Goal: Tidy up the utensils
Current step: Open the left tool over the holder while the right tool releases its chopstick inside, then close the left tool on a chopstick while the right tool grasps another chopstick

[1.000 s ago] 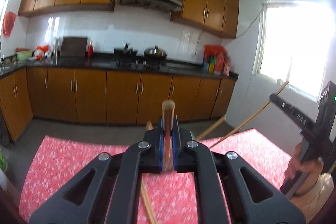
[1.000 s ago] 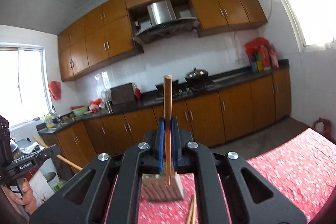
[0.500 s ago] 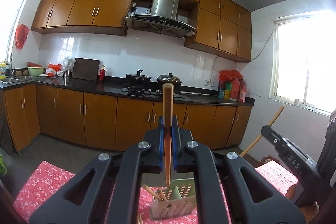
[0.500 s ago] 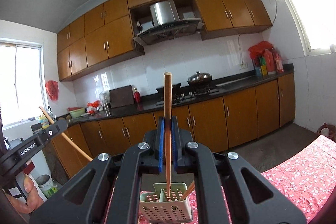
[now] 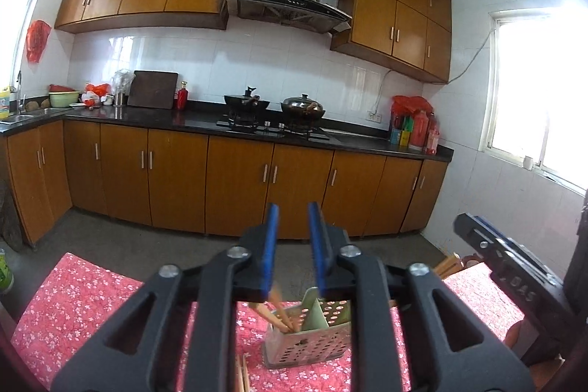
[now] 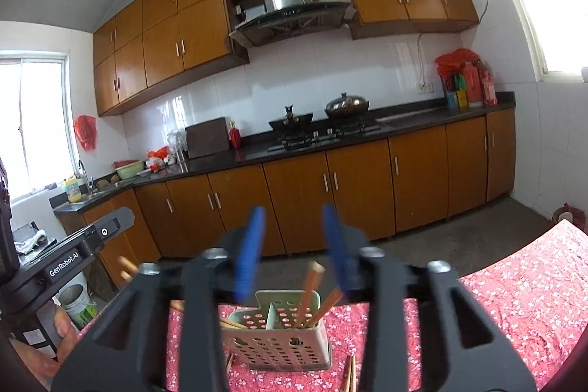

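Note:
A pale perforated utensil holder [image 5: 312,337] with a middle divider stands on the red floral tablecloth [image 5: 73,304]. My left gripper [image 5: 292,237] is open and empty, just above its left compartment, where wooden chopsticks [image 5: 279,313] lean. In the right wrist view my right gripper [image 6: 292,237] is open and empty above the holder [image 6: 283,340]; two chopsticks [image 6: 307,292] stand in its right compartment, others lean in the left one. Each gripper shows at the edge of the other's view.
More loose chopsticks lie on the cloth beside the holder [image 6: 349,373] and in front of it [image 5: 242,373]. Behind the table are a grey floor, wooden kitchen cabinets [image 5: 239,186] and a dark counter with pots. A bucket [image 6: 79,304] stands at the left.
Both grippers were shut on a chopstick each and came over the holder. Both have opened, and the chopsticks now stand in the holder.

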A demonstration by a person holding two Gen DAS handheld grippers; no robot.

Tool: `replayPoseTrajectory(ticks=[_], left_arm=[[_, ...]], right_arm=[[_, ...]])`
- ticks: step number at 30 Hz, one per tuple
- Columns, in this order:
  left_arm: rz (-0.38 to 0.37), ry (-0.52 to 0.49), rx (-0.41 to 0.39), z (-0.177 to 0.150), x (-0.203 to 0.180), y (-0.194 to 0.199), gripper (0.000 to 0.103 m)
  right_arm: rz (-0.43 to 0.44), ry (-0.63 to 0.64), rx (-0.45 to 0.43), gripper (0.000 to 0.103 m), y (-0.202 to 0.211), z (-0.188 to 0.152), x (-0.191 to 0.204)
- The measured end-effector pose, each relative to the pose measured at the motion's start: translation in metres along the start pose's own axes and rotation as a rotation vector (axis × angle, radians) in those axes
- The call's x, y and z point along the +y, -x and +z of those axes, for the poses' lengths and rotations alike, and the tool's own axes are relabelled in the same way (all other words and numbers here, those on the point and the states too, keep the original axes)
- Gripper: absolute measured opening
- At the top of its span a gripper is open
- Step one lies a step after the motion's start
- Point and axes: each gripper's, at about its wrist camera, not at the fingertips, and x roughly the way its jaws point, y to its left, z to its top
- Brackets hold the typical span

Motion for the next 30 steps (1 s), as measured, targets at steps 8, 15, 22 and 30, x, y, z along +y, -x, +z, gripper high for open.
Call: replayPoseTrajectory(ticks=[8, 15, 22, 30], left_arm=[[0.066, 0.007, -0.015, 0.004, 0.022, 0.048, 0.029], [0.173, 0.015, 0.094, -0.056, 0.071, 0.087, 0.034], [0.100, 0.040, 0.402, -0.153, 0.091, 0.065, 0.030], [-0.014, 0.090, 0.579, -0.212, 0.078, 0.047, 0.019]], right_arm=[[-0.073, 0.013, 0.012, 0.041, 0.041, 0.005, -0.013], [-0.175, -0.010, 0.318, 0.041, 0.042, -0.073, -0.057], [-0.091, -0.031, 0.638, 0.025, 0.023, -0.181, -0.056], [-0.122, 0.023, 0.706, 0.014, 0.015, -0.216, -0.048]])
